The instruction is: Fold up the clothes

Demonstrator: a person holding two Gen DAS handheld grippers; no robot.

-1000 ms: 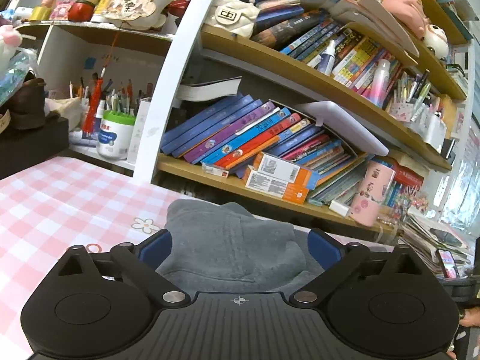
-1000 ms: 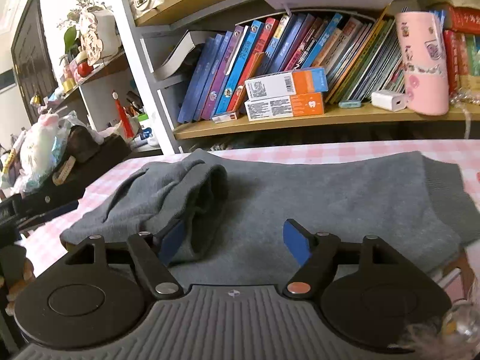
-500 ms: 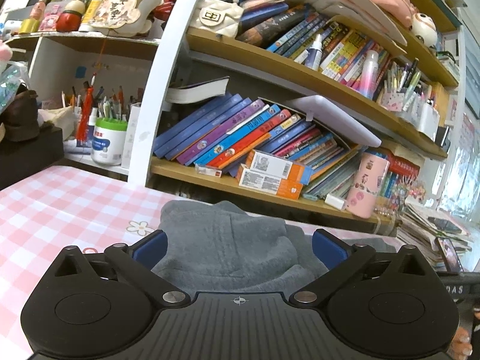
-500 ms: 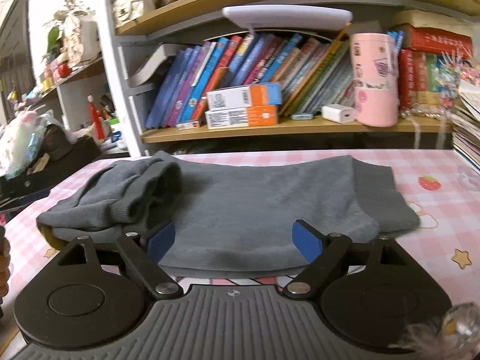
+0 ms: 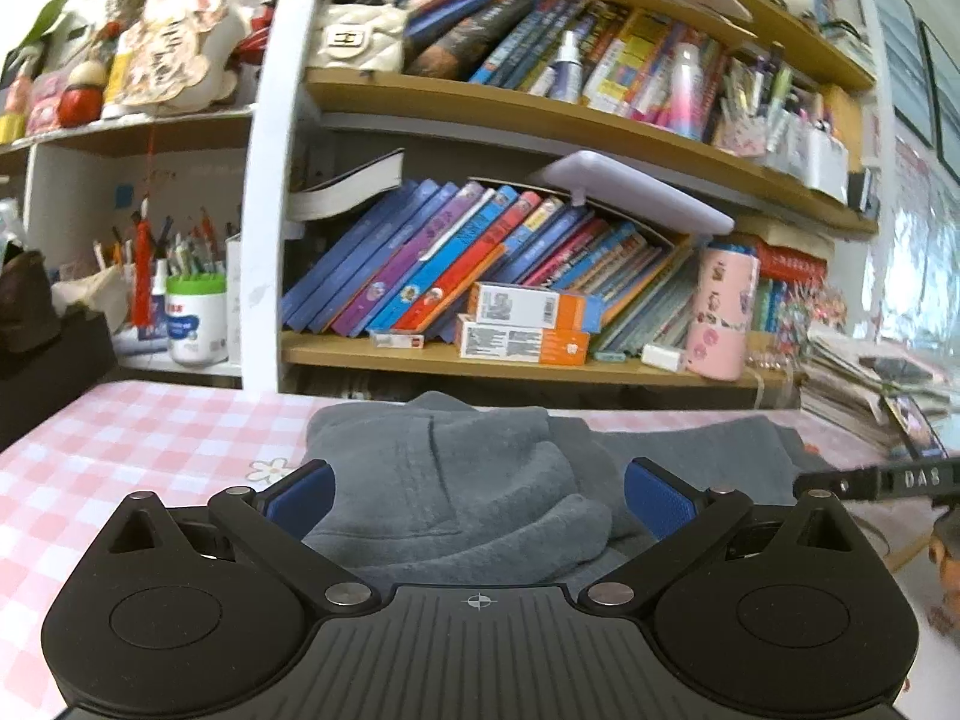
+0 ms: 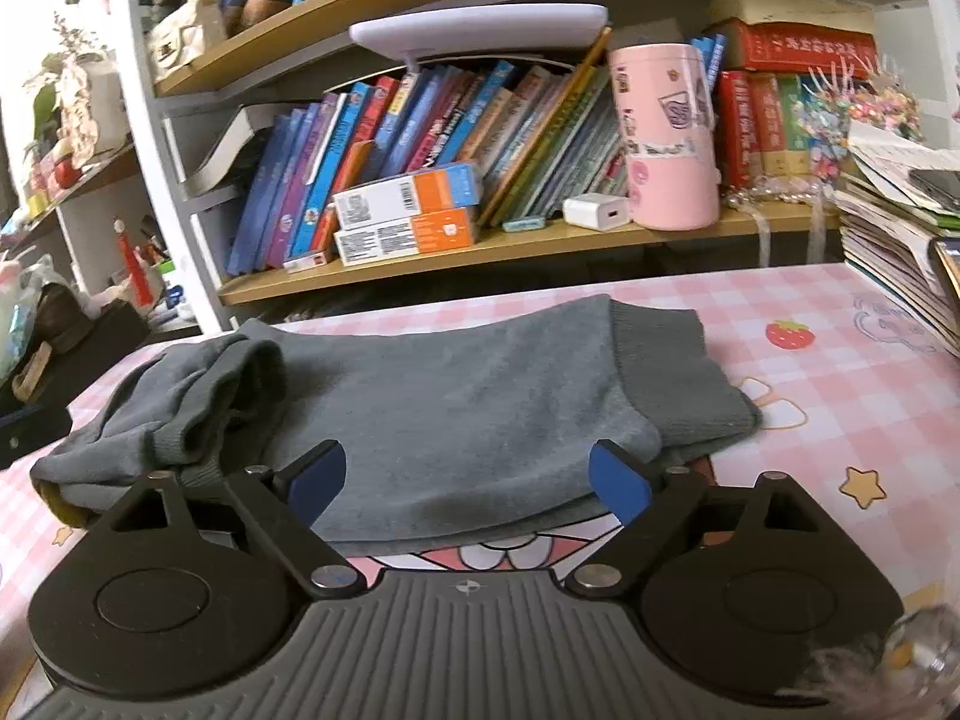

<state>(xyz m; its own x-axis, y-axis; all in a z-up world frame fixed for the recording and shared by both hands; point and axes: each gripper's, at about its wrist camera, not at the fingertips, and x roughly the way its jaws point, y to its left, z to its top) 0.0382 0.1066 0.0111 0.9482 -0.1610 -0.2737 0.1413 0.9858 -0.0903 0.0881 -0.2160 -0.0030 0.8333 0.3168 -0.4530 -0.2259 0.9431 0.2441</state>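
Note:
A grey hooded sweatshirt (image 6: 456, 396) lies folded on the pink checked tablecloth (image 6: 828, 384); its ribbed hem is at the right and the bunched hood and sleeves at the left. In the left wrist view the hood end (image 5: 456, 480) fills the space ahead of my left gripper (image 5: 480, 501), which is open and empty just above it. My right gripper (image 6: 468, 480) is open and empty at the near edge of the sweatshirt's body. The other gripper's tip (image 5: 876, 480) shows at the right of the left wrist view.
A bookshelf (image 6: 540, 240) full of books, boxes and a pink tumbler (image 6: 666, 138) runs along the table's far edge. A stack of papers (image 6: 900, 252) sits at the right. A black box (image 5: 42, 372) and a pen pot (image 5: 195, 318) stand at the left.
Both grippers have pulled back and levelled. The right gripper's view has swung right, so the whole folded sweatshirt and its hem show. Both stay open.

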